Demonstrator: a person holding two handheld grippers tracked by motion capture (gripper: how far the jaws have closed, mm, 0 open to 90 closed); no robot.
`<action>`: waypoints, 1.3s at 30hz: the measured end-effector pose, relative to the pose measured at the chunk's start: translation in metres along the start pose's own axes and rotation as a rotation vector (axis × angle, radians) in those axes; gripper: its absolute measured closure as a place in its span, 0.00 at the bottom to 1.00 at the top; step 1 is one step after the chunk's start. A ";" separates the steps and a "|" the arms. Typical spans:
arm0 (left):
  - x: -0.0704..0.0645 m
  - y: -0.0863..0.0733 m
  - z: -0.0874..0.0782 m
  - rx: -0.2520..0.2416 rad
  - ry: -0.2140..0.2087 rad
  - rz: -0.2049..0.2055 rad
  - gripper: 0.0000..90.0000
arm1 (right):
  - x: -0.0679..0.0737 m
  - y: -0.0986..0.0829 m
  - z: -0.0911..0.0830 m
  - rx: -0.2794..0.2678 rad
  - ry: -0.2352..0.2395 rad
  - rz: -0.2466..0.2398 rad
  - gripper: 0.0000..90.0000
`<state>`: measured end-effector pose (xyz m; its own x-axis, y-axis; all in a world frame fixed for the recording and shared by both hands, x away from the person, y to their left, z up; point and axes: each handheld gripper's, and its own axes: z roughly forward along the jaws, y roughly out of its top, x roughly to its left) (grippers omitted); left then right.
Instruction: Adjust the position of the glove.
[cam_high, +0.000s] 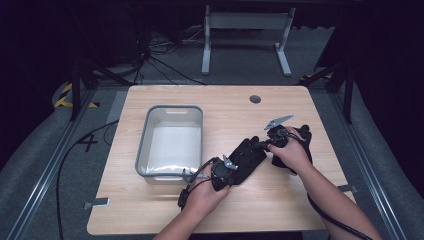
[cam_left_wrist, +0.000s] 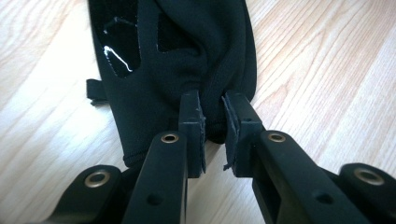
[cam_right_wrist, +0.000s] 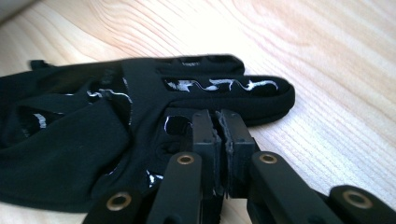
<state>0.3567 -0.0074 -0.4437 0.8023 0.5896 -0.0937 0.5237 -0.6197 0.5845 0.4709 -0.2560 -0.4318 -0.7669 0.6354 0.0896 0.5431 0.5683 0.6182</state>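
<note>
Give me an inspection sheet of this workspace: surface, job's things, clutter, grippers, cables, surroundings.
Surface: light wood table, round hole near its far edge.
Job's things: black glove flat on the table; second black glove partly hidden behind the right hand; grey bin, nothing seen inside.
Clutter: nothing seen.
Grippers: left hand-held gripper is nearly shut on the glove's cuff, fabric between its jaws; right hand-held gripper is shut on the glove near its fingers.
Cables: one trails from each gripper; a cable crosses the floor at left.
Surroundings: dark room, grey floor, white frame beyond the table.
</note>
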 end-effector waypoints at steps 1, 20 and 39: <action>0.001 0.000 -0.003 -0.004 -0.001 -0.001 0.88 | 0.000 0.000 0.000 0.000 0.000 0.000 0.96; -0.010 -0.009 -0.046 0.035 -0.040 0.172 0.84 | 0.059 -0.046 -0.087 -0.203 0.025 0.000 0.96; -0.010 -0.007 -0.043 0.164 -0.100 0.187 0.82 | 0.095 -0.095 -0.083 -0.063 0.045 0.131 0.95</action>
<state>0.3327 0.0139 -0.4124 0.9094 0.4081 -0.0805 0.3970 -0.7934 0.4614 0.3176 -0.2928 -0.4173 -0.7060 0.6772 0.2073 0.6185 0.4471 0.6462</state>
